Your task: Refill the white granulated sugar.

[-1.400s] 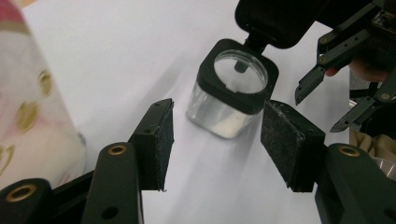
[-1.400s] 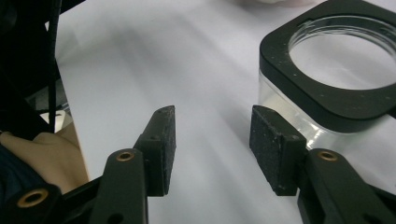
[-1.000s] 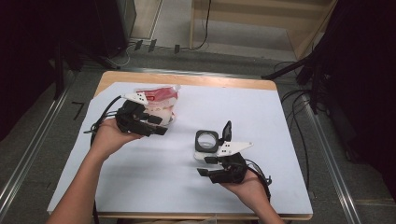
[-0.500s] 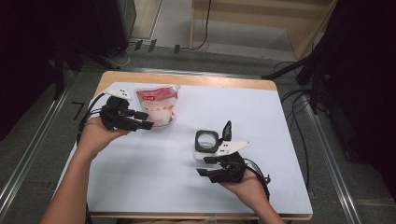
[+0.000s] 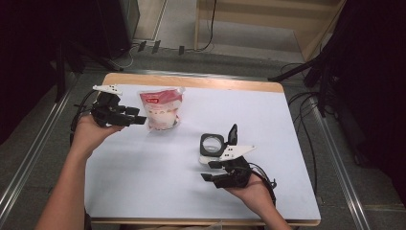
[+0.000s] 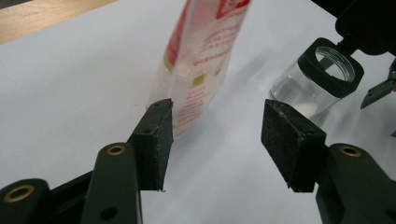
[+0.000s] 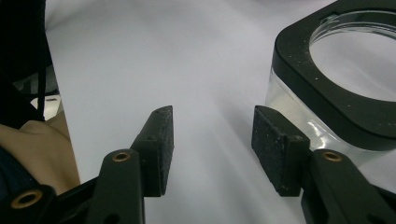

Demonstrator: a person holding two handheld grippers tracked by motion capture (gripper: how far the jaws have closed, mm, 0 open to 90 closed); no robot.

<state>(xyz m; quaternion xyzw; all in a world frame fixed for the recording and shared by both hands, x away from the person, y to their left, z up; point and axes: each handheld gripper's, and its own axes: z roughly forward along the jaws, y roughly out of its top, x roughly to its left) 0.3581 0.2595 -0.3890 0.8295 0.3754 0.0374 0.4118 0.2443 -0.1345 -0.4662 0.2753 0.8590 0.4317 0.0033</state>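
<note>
Over on the white surface point(image 5: 143, 182), the red-and-white pouch point(image 5: 161, 109) stands upright just ahead of the left gripper point(image 5: 139, 116), whose empty jaws have just been opening. Nearby, the right gripper point(image 5: 207, 171) hangs half-wide and empty beside the clear jar point(image 5: 211, 145), its black lid flipped up.

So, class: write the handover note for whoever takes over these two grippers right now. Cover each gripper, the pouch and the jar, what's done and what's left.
Left gripper: jaws open and just opening further, nothing between them, beside the pouch.
Right gripper: open, empty, just in front of the jar.
Red-and-white pouch: standing upright at the back left of the white table, not gripped.
Clear jar: near the middle, black flip lid open, a little white powder at the bottom.
Done: jar opened.
Left: probably grip the pouch, steady the jar and pour.
</note>
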